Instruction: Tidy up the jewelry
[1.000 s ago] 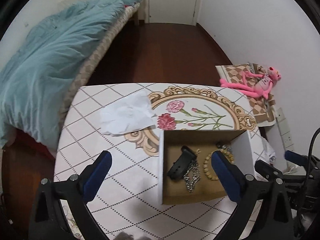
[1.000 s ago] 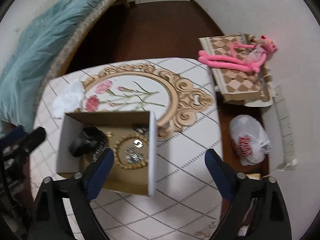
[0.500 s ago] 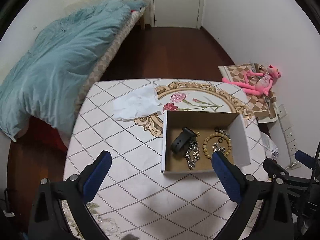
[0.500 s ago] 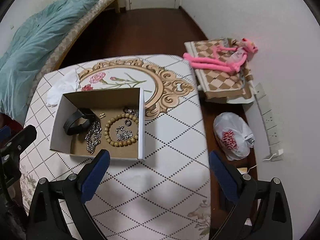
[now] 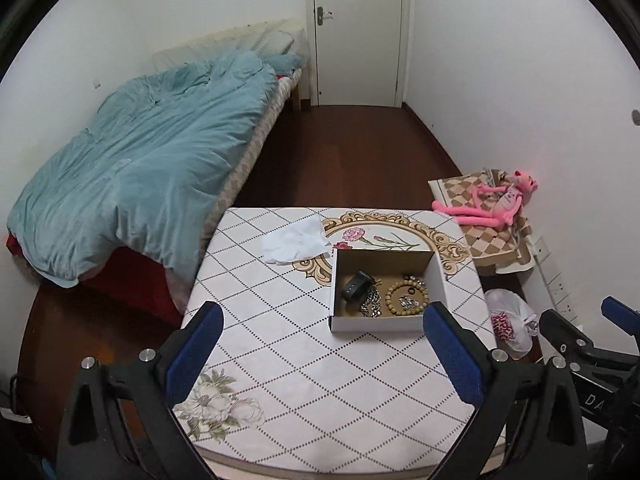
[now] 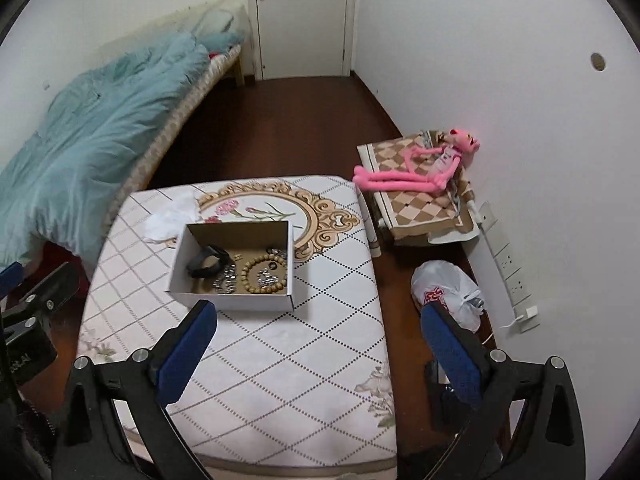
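Observation:
A white cardboard box [image 5: 383,323] with a brown inside stands on the patterned table [image 5: 280,344]. In it lie a black band [image 5: 355,285], a silver chain [image 5: 371,305], a wooden bead bracelet [image 5: 406,299] and small rings. The box also shows in the right wrist view [image 6: 232,301], with the black band [image 6: 206,266] and bead bracelet [image 6: 264,278]. My left gripper [image 5: 320,344] is open and empty, high above the table's near side. My right gripper [image 6: 320,344] is open and empty, held high to the right of the left one.
A crumpled white tissue [image 5: 294,242] lies on the table left of the box. A bed with a teal duvet [image 5: 132,168] stands at left. A pink plush toy [image 6: 420,170] lies on a checkered box at right. A white plastic bag [image 6: 448,294] sits on the floor.
Both grippers have pulled back and up from the box, so the whole table and room show. The box and its contents have not moved.

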`<act>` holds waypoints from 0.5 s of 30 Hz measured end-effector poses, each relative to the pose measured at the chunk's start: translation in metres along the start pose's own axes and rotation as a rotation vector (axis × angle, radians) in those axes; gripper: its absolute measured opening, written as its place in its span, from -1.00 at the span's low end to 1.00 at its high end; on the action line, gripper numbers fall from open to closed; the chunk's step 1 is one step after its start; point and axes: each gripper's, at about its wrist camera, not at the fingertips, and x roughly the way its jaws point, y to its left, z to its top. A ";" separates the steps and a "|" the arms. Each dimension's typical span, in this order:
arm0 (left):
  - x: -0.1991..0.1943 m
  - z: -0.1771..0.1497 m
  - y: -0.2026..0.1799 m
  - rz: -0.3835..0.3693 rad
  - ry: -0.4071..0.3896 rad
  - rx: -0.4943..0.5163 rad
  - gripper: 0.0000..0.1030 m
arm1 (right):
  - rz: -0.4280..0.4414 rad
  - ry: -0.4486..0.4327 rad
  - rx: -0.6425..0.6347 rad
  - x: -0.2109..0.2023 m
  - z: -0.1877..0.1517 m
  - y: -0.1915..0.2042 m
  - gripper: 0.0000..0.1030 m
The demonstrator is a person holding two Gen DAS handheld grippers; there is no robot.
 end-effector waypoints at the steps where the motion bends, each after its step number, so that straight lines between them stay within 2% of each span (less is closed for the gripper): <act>1: -0.007 -0.001 0.000 -0.007 -0.005 0.000 0.98 | -0.004 -0.014 -0.003 -0.010 -0.002 0.000 1.00; 8: -0.045 -0.012 0.000 -0.038 -0.023 0.012 0.98 | -0.006 -0.079 -0.003 -0.063 -0.017 -0.002 1.00; 15: -0.070 -0.021 0.001 -0.055 -0.022 -0.003 0.98 | -0.010 -0.113 -0.011 -0.096 -0.029 -0.001 1.00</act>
